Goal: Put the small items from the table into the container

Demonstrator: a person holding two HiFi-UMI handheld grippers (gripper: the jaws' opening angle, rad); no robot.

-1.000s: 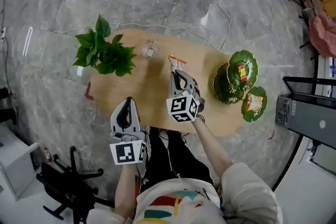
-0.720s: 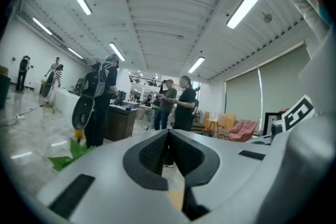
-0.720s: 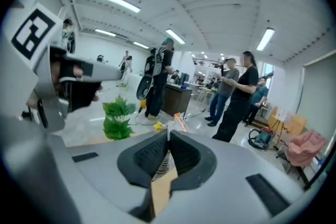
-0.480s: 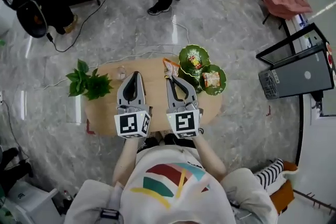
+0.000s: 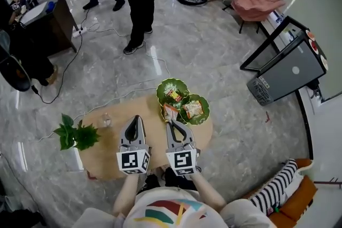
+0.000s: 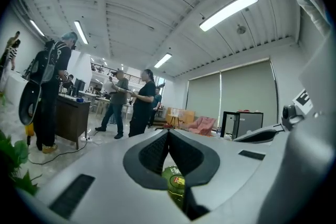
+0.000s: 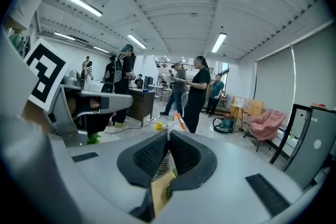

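Grips a striped snack packet (image 5: 169, 113) in the right gripper (image 5: 172, 123), jaws pressed tight on its lower end, the rest poking past the tips toward 12 o'clock. Keeps the long axis on the 6-to-12 line, in line with the jaws. Places the near green leaf-shaped dish (image 5: 206, 115) at about 1 o'clock from those tips and the far green leaf-shaped dish (image 5: 159, 94) at 12, both on the wooden table (image 5: 107, 152) and both already holding packets. Cannot tell whether the gripped packet touches a rim or hangs above it. Likely calls for a short reach toward 1 o'clock, then a release. Leaves the left gripper (image 5: 134, 118) farther off, dishes at 2 o'clock, jaws together on nothing. No brand legible on the packet; only black-and-white squares on the marker cubes (image 5: 182, 162).
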